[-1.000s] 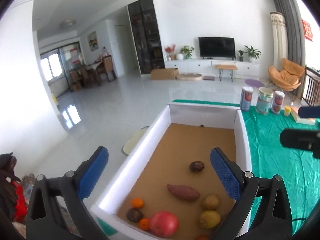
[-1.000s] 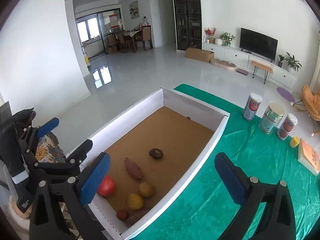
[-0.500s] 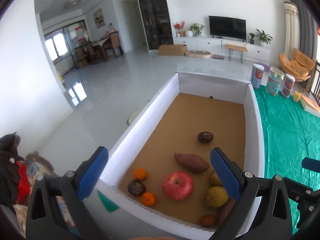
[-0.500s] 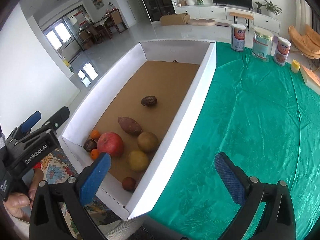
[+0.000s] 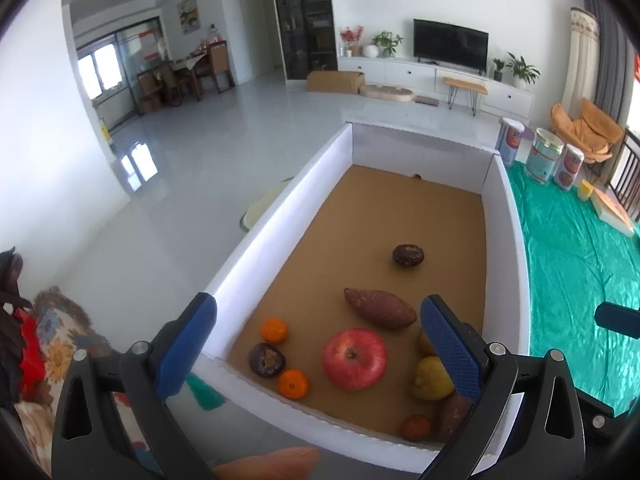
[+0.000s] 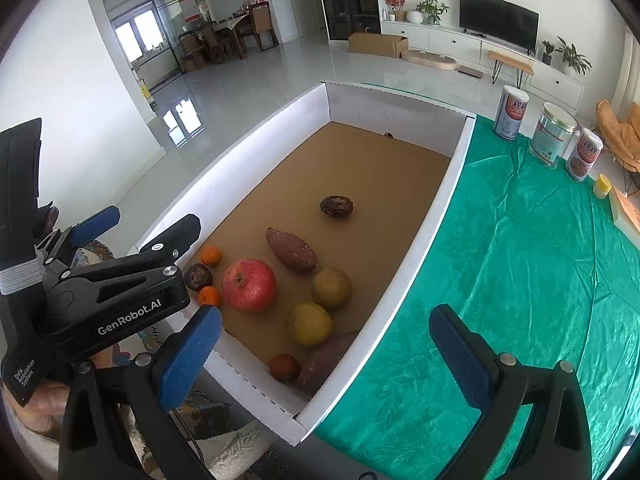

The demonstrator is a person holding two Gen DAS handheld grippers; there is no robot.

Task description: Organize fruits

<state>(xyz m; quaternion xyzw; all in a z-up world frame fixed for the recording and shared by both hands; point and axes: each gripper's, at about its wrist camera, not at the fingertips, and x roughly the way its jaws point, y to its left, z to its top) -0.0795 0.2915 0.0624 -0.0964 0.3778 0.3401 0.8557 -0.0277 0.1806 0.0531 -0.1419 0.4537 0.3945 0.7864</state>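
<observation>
Tongs (image 5: 318, 344) agape over fruit-filled box (image 5: 280, 216)

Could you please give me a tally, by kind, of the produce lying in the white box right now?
Red apple: 1
Small oranges: 2
Yellow-brown pears: 2
Sweet potatoes: 2
Dark wrinkled round fruits: 2
Small reddish-brown round fruit: 1
Total: 10, leaving out a tiny dark speck by the far wall, too small to identify.
</observation>
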